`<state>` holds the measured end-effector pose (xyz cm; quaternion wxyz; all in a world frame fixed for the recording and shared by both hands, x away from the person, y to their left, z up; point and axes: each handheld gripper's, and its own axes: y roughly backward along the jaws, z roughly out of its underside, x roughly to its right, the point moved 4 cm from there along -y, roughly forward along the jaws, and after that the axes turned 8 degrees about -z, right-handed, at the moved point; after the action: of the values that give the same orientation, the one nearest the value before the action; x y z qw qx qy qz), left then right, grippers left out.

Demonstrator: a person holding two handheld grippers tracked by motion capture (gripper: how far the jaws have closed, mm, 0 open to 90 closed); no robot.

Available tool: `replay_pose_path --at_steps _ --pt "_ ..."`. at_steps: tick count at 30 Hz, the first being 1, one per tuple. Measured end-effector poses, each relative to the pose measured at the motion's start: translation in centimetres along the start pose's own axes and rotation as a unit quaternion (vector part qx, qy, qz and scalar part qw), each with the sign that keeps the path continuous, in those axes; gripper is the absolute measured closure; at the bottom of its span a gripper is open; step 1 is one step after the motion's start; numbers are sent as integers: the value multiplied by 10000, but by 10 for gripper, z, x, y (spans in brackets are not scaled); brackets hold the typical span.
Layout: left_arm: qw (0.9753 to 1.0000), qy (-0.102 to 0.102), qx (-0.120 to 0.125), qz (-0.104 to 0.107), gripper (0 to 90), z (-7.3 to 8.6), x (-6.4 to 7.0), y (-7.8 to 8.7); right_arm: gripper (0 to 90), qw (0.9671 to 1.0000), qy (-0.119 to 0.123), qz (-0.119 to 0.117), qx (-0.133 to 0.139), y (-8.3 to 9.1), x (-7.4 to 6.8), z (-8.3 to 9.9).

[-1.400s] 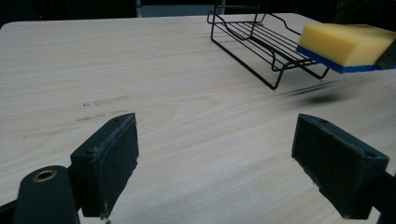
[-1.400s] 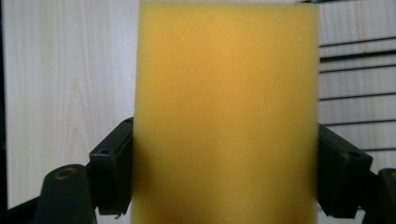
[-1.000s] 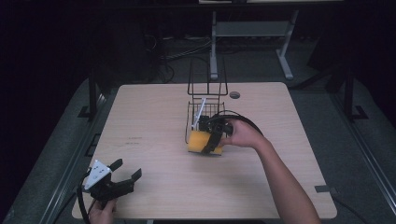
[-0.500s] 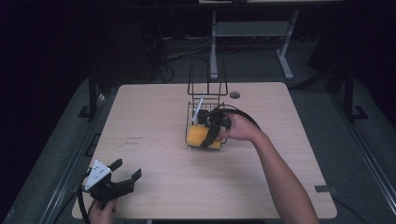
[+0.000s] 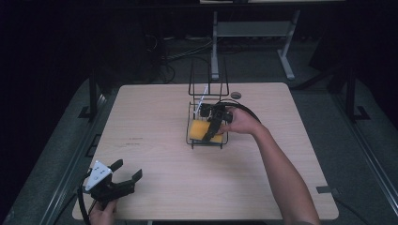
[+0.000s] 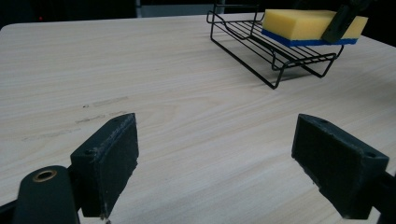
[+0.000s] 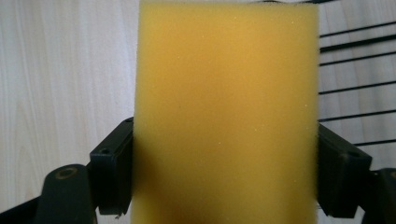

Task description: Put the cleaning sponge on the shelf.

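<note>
Sponge (image 5: 201,131) is clamped across its width by right gripper (image 5: 212,127), centre frame, long axis lying along the wire rack (image 5: 193,140); left gripper (image 5: 119,178) is held wide, lower left.

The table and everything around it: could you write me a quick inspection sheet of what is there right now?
Surface: pale wooden table, faint scuff marks near its left side.
Job's things: yellow sponge with a blue underside, held over the tray of a black wire rack; whether it rests on the wires cannot be told.
Clutter: nothing seen, apart from a small round dark spot near the table's far edge.
Grippers: right gripper shut on the sponge; left gripper open, holding nothing, at the near left corner.
Cables: black cable looping from the right gripper; more on the floor behind.
Surroundings: dark room, grey metal stand beyond the table.
</note>
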<state>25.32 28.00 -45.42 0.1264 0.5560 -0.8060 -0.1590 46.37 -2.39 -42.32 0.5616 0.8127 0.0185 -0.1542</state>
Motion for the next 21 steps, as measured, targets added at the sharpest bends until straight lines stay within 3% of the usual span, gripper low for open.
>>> replay_pose_path --at_steps 4,8,12,21 --pt "10000 33 29 -8 140 0 -1 1 215 9995 -22 135 -285 -2 4 2" --pt "10000 -1 14 10 140 0 1 0 215 9995 4 95 -316 -1 7 -2" --pt "10000 2 5 34 140 0 2 0 215 9999 -74 -6 -101 0 14 -4" --pt "10000 20 13 35 140 0 1 0 216 9997 -167 83 -163 -10 26 -1"
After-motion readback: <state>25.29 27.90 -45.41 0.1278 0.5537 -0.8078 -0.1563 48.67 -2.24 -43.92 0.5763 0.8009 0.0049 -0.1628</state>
